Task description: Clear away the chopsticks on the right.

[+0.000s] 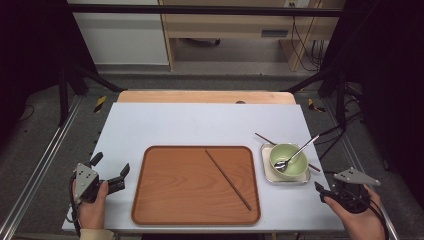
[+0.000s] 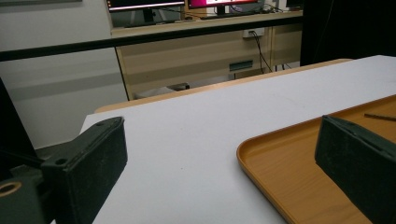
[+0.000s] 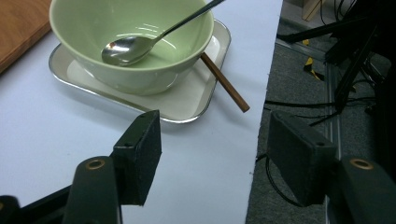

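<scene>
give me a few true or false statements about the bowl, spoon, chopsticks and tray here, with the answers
1. The spoon rests inside the green bowl. True.
2. The bowl stands on the wooden tray. False: it stands on a small metal-rimmed dish to the right of the tray.
3. One chopstick lies slantwise on the tray. True.
4. The second chopstick is in the bowl. False: it lies under the dish, its end sticking out near the table edge.
5. The right gripper is clamped on the dish. False: its jaws stand apart, short of the dish, with nothing between them.
</scene>
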A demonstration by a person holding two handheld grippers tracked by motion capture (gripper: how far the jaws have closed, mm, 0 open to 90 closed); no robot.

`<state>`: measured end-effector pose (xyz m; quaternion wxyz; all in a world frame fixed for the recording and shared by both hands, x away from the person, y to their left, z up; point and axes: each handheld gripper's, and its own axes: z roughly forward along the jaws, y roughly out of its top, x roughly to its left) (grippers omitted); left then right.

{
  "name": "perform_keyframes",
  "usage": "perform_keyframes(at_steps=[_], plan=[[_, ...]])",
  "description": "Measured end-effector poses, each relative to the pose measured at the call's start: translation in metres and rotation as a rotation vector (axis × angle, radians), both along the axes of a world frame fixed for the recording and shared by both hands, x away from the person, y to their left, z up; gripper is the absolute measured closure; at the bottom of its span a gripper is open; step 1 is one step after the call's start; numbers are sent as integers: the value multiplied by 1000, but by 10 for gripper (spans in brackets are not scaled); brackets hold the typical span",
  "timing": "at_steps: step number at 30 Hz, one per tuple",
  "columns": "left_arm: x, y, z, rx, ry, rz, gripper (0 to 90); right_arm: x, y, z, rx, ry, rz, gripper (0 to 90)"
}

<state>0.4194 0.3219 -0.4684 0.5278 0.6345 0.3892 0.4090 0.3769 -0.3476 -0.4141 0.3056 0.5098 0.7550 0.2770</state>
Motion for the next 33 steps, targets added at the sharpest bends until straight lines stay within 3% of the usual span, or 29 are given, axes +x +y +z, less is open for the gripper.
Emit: perform_keyframes(at_steps=[8,16,21,23,24,33], plan=[[-1,-4,1,14,-5,-14,20,16,2,-2,-32,82,52,431],[0,-3,1,19,-5,-14,21,35,-11,0,-125,137,104,491],[0,-4,1,24,-2,-17,20,49,-24,-4,-134,167,130,544],[1,-5,1,25,0,-17,21,57,-30,-5,-52,190,136,561],[1,-5,1,25,0,-18,21,62,-31,-6,-36,191,128,581],[0,-1,1,14,-3,-8,23,91,-27,-19,-111,266,176,665]])
